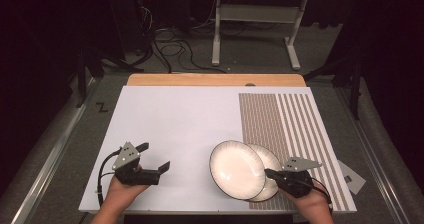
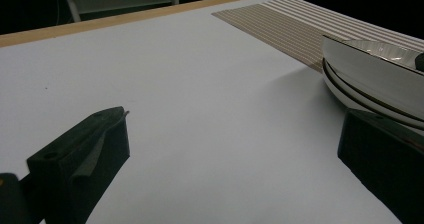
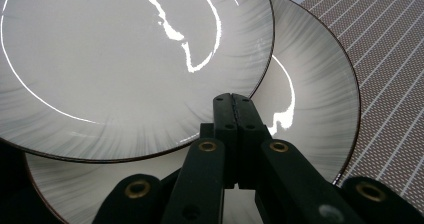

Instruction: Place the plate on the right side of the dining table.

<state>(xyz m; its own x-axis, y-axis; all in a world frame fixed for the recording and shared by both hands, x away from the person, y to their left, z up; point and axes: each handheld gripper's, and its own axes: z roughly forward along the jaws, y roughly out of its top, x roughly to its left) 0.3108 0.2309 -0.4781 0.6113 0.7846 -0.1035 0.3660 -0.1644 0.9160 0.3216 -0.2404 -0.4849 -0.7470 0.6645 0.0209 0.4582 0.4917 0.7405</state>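
A: Where are the plates?

B: Two plates lie near the front edge of the board [image 1: 165, 114], right of its middle. The top plate [image 1: 236, 169] overlaps the lower plate [image 1: 270, 160], shifted left of it, and leans on it, its right rim raised. The lower one lies partly on the striped mat [image 1: 295, 129].

A: And the grippers?

B: The right gripper [image 1: 268, 173] is pinched shut at the right rim of the top plate; in its own view the jaws [image 3: 234, 104] meet over that rim, so it seems to hold the plate by the edge. The left gripper [image 1: 154, 157] rests near the front left corner, jaws wide, holding nothing.

A: What could go wrong?

B: I judge the hold thin. The plates look glazed, smooth and glossy, so the rim could slip from the pads and the plate drop onto the one beneath, chipping it or nudging it toward the front edge.

A: Shapes?

B: Round, shallow, white, with dark rims and fine grey rays. The board is matte; the mat is woven.
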